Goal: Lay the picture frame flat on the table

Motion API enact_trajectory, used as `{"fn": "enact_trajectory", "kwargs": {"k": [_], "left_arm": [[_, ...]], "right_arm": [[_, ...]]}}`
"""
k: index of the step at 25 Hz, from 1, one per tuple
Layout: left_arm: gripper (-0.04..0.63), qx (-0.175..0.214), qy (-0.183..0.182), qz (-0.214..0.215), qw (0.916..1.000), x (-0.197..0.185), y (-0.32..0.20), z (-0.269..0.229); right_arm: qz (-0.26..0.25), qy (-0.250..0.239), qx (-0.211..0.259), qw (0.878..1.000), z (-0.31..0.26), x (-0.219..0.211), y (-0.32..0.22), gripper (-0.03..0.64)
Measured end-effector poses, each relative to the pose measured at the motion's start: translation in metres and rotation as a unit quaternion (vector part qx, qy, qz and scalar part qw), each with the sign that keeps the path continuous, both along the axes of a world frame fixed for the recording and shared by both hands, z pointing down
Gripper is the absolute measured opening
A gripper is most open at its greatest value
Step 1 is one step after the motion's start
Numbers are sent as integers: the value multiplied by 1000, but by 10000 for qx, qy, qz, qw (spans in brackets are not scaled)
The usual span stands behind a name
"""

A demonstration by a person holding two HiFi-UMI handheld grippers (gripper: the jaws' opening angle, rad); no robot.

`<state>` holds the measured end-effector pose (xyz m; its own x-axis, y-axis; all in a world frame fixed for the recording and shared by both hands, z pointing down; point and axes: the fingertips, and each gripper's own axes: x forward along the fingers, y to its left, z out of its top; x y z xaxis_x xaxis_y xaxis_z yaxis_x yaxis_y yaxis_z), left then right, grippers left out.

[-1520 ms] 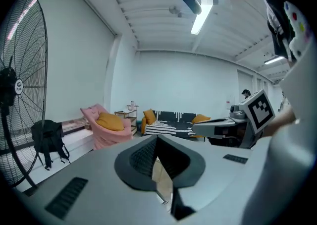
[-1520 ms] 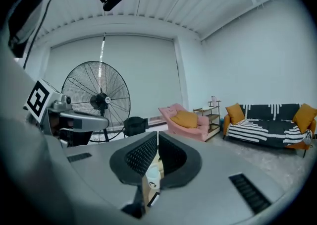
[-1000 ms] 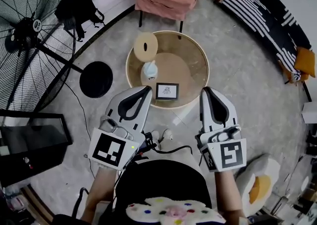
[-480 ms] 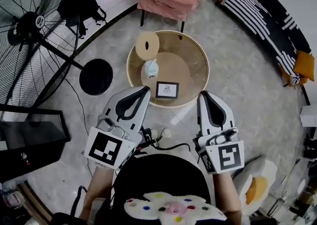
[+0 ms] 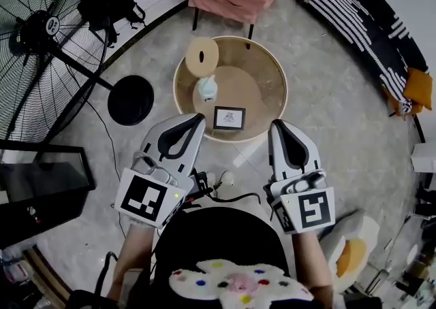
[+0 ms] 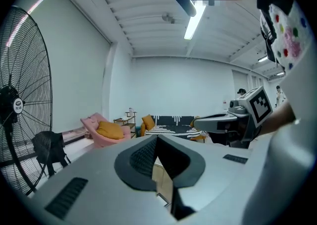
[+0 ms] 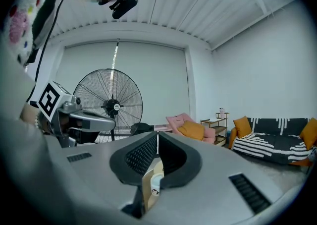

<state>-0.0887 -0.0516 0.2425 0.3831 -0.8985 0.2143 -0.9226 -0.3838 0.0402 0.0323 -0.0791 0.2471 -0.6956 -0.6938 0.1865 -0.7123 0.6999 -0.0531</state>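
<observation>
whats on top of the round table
A picture frame, a small pale cup and a tan disc at the table rim. What the disc covers is hidden.

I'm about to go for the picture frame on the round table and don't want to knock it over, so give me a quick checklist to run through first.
1. Frame in clear sight: ok. The picture frame is near the near rim of the table, face toward the person.
2. Jaws open for a grasp: not ok. The left gripper and right gripper are both shut and empty.
3. Contact with the frame: not ok. The grippers flank it and neither touches it.
4. Room to lay it down: ok. The white jar and beige disc sit behind it, apart.
5. How the frame is propped: cannot tell.
</observation>
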Motion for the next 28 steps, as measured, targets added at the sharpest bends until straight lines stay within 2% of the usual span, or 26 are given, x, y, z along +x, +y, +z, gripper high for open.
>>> {"fn": "enact_trajectory", "kwargs": {"k": [8,16,22,28], "left_arm": [[15,-71,59,52,9999,4,1,2],[15,-77,49,95,9999,8,2,3],[15,-100,73,108,9999,8,2,6],[15,-108,119,111,9998,7,1,6]], "right_arm": [[-83,162,-4,9998,3,-2,1,38],[25,-73,169,9998,-6,-7,-7,37],[-69,112,42,9999,4,-4,-4,37],[-77,95,207,9997,1,-7,-5,37]]}}
